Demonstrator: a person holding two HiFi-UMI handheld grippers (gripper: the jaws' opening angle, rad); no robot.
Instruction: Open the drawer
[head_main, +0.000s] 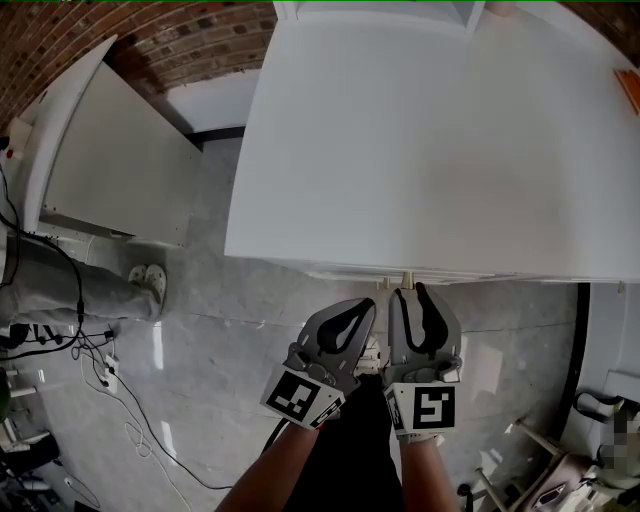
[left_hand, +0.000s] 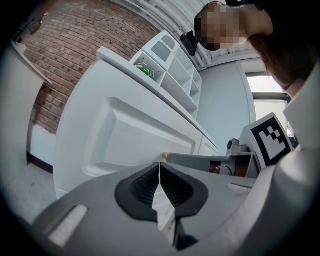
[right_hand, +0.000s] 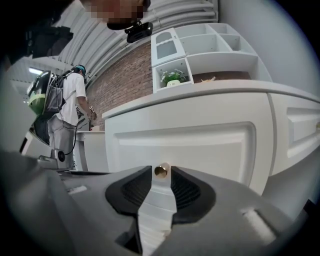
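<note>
The white drawer front (right_hand: 200, 145) has a raised panel and a small brass knob (right_hand: 160, 171). My right gripper (right_hand: 160, 176) is open, and the knob sits between its fingertips with a thin gap on each side. In the head view the right gripper (head_main: 411, 292) reaches up to the knob (head_main: 408, 278) under the edge of the white cabinet top (head_main: 420, 150). My left gripper (head_main: 366, 304) hangs just left of it, shut on nothing. In the left gripper view its fingertips (left_hand: 159, 166) meet in front of the drawer front (left_hand: 145, 135), with the right gripper (left_hand: 215, 161) alongside.
A white shelf unit with a green plant (right_hand: 172, 77) stands on the cabinet top. A second white cabinet (head_main: 120, 170) stands to the left against a brick wall (head_main: 200, 40). Cables (head_main: 100, 370) trail over the grey floor. A person with a backpack (right_hand: 67, 110) stands further off.
</note>
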